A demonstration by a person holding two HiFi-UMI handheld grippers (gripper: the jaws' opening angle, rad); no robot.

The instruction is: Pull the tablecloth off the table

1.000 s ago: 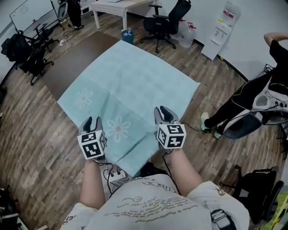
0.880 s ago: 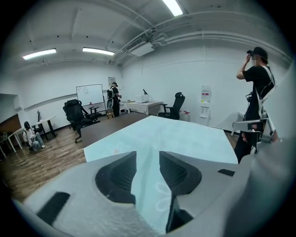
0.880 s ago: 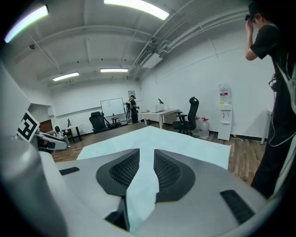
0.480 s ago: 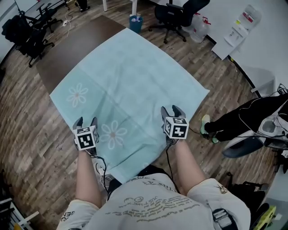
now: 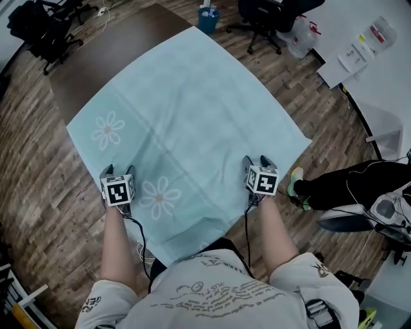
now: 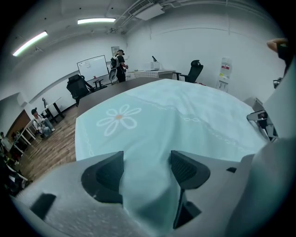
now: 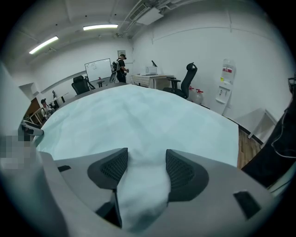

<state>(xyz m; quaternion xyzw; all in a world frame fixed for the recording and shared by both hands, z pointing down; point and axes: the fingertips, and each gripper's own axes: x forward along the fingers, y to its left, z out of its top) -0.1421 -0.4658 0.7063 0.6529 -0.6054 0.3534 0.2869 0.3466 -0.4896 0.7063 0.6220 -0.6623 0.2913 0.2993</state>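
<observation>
Tablecloth (image 5: pixel 192 109) with daisy prints (image 5: pixel 158 198) bunches between the left tongs (image 5: pixel 117 171) and right tongs (image 5: pixel 260 160), both opening wide.

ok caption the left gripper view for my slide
Left claw opening with a fold of pale blue tablecloth in it, flower print beyond

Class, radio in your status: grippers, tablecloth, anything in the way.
Fingers opening on left gripper and right gripper, tablecloth edge between them. Cloth spread over table, far end bare. Nothing on it.

Tablecloth (image 5: pixel 192 109) on table (image 5: pixel 90 67); office chair (image 5: pixel 266 11) behind table.
</observation>
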